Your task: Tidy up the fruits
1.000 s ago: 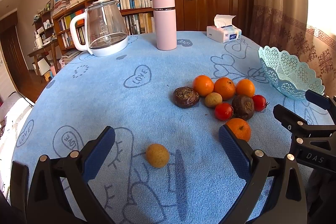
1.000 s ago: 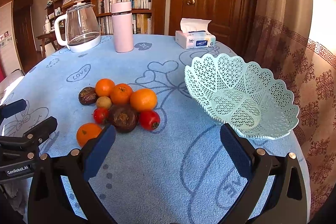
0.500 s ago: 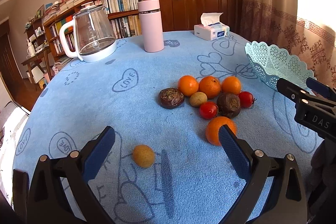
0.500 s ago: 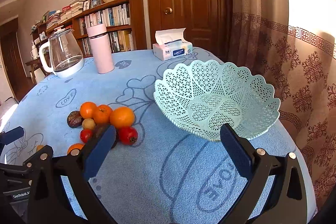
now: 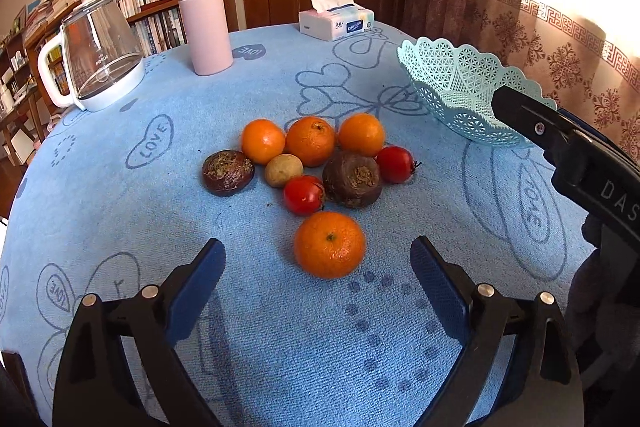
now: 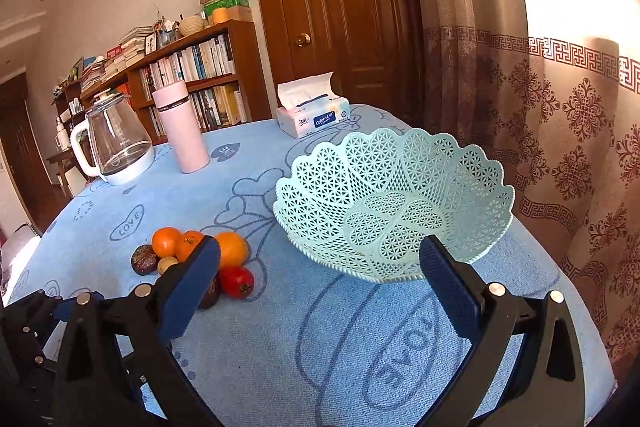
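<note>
Now, fruit on a blue bench.
Left tongs (image 5: pixel 316 275) wide before an orange (image 5: pixel 329 243); right tongs (image 6: pixel 320 275) wide before the basket (image 6: pixel 394 215).

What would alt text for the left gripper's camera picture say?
The open left gripper faces a lone orange on a blue tablecloth, with a cluster of fruit behind it. An empty mint basket sits right; kettle, pink flask, tissues beyond.

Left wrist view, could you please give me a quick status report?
Left gripper and right gripper open, empty. Lone orange tangerine between left fingers, on cloth. Mint lattice plastic basket empty. Nothing blocking.
</note>
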Demonstrator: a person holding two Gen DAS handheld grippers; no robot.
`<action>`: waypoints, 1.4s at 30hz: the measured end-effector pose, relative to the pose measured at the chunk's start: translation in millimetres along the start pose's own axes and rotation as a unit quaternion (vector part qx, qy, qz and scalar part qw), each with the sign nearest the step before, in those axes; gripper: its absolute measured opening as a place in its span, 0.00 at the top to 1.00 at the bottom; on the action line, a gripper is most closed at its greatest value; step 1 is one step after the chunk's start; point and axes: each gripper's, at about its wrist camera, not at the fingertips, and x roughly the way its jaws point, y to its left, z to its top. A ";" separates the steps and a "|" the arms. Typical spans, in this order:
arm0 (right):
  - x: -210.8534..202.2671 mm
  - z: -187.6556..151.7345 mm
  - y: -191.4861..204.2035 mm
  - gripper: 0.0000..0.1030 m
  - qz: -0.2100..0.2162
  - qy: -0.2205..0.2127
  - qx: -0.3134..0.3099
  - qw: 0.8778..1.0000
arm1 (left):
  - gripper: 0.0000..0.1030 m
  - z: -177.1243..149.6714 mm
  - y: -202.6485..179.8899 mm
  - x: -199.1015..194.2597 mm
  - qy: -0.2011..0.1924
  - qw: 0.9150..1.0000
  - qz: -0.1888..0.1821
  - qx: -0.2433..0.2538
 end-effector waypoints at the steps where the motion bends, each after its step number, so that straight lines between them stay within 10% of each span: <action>1: -0.3 -0.1 0.3 0.02 0.001 0.000 -0.001 1.000 | 0.14 0.7 0.4 2.7 0.005 1.000 -0.005 -0.003; 17: 0.9 -2.0 3.9 0.03 0.024 0.009 -0.004 1.000 | 0.60 2.0 7.6 23.1 0.045 0.998 -0.041 -0.025; 42: 40.7 1.6 57.0 0.33 0.219 0.154 -0.042 0.963 | 0.61 -1.6 77.3 -21.4 -0.038 0.991 0.065 -0.108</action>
